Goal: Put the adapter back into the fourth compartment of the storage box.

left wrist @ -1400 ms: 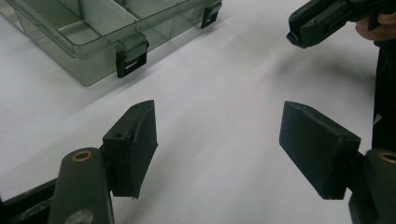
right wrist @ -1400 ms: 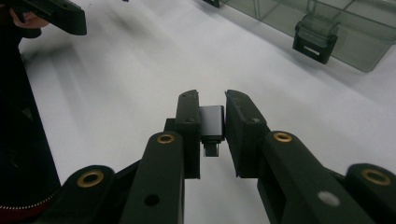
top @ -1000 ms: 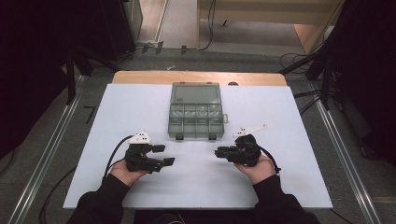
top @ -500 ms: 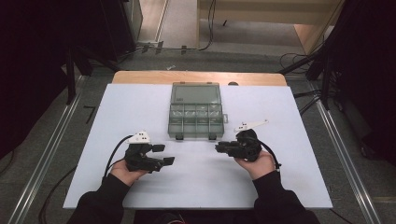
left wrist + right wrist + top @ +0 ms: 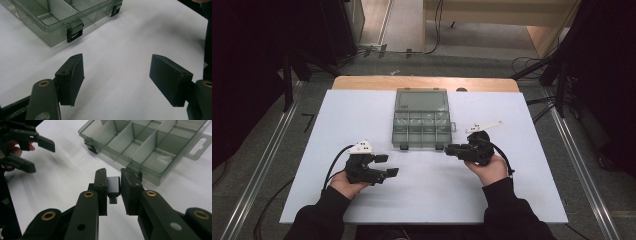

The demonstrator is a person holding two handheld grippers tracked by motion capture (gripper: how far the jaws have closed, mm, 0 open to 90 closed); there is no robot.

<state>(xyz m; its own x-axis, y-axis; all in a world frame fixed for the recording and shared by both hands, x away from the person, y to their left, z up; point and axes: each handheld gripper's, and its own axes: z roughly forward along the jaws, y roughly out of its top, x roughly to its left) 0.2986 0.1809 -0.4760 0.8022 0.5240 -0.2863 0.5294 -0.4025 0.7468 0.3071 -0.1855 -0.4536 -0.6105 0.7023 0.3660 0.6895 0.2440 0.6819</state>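
Black, a small rectangular adapter with a metal plug sits clamped in the right gripper, just beside the clear plastic compartment box on the white table. Left gripper rests apart, holding nothing.

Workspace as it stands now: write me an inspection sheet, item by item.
Surface: white table top, bare around the work.
Job's things: clear compartment box, lid open, compartments look empty; small black adapter with a metal plug.
Clutter: nothing seen.
Grippers: left gripper open, nothing between its jaws; right gripper shut on the adapter, near the box's front edge.
Cables: one trails from each gripper toward the person's sleeves; more on the floor behind.
Surroundings: dark stands, floor rails, wooden furniture beyond the table.
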